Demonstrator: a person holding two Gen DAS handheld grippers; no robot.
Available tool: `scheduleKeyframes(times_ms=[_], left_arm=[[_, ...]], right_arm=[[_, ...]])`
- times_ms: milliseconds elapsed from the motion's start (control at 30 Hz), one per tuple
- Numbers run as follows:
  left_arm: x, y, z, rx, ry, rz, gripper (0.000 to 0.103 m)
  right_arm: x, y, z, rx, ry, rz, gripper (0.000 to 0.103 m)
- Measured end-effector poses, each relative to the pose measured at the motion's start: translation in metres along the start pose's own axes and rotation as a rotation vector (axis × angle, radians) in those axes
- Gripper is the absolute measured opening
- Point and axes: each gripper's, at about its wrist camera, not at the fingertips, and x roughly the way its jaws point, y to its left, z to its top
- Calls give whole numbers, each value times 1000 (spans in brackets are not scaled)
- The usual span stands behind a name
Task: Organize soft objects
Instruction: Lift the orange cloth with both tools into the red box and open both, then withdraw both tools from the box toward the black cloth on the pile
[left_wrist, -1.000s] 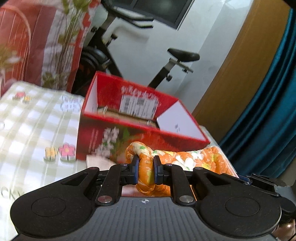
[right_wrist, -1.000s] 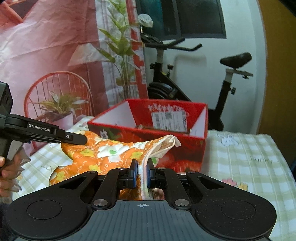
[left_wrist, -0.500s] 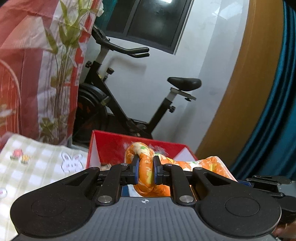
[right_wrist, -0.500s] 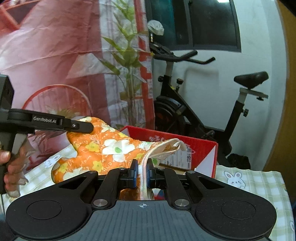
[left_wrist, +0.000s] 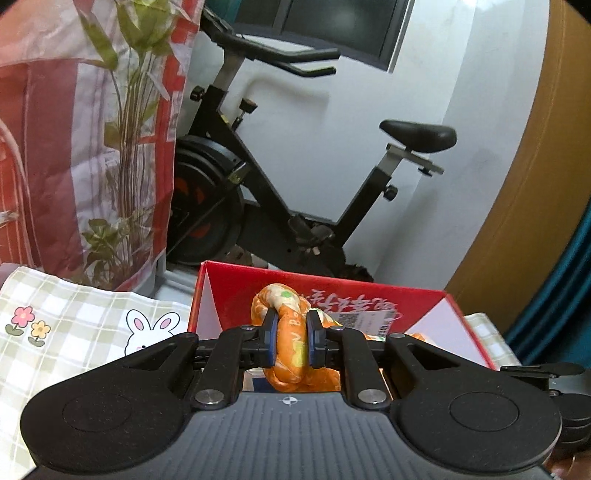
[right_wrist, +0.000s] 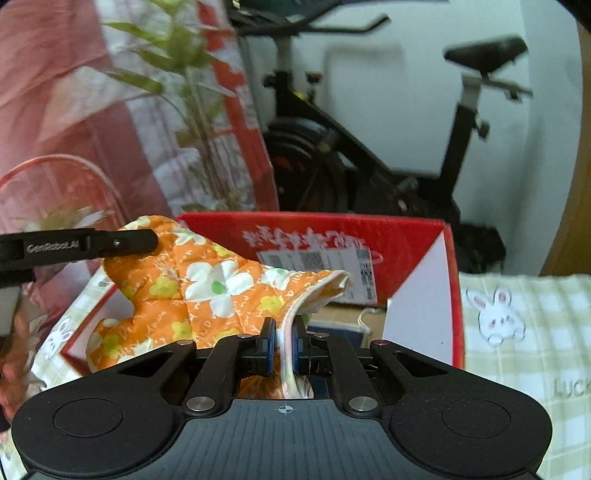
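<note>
Your left gripper (left_wrist: 290, 338) is clamped on a bunched, rolled end of the orange floral cloth (right_wrist: 207, 291), and your right gripper (right_wrist: 283, 349) is pinched tight on its thin white-lined hem, so the cloth hangs stretched between your two hands over the open red box (right_wrist: 417, 314). In the right wrist view the cloth sits from about 9 to 12 o'clock of the jaws, draped over the box's near-left corner, with the other gripper's arm at 10 o'clock.

The right-hand hold is the weak one: only an edge of fabric is caught, and a sideways tug could slip it out and drop that half onto the checked tablecloth (right_wrist: 524, 332) at 3 o'clock. If you let go now, the left part looks likely to fall outside the wall. Something, a tag or cord perhaps, already lies in the box at 1 o'clock; lowering unevenly could leave the cloth heaped on the rim. The light box could also slide if you drag across it.
</note>
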Motion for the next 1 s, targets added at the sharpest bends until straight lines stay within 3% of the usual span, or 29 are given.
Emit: scheduleKeyframes(times_ms=[67,133,167,267,533,600,667,767,1000], left_arm=[[11,4,0,-15,29,17,26],[20,10,-2,-37,65,19,47],[22,12,-4,-40,70,27,49],[24,17,-6,-23,85,36,50],[14,21,-10,-14,79,11,50],[11,18,-12,-8,79,7,50],[6,15,-14,8,77,7,50],[-1,13,-16,23,80,7,50],[-32,5,-25,36,82,-12,50]], right_arm=[[13,-3,0,25,32,-18,8],[24,-5,-1,54,63,-47,8],[29,-5,-2,74,80,-58,8],[40,-5,-8,122,110,-82,7],[51,-11,-4,259,49,-188,7],[54,-14,-4,284,72,-213,8],[57,-11,-5,234,102,-207,17],[46,-2,-4,169,67,-222,30],[2,13,-3,25,0,-198,30]])
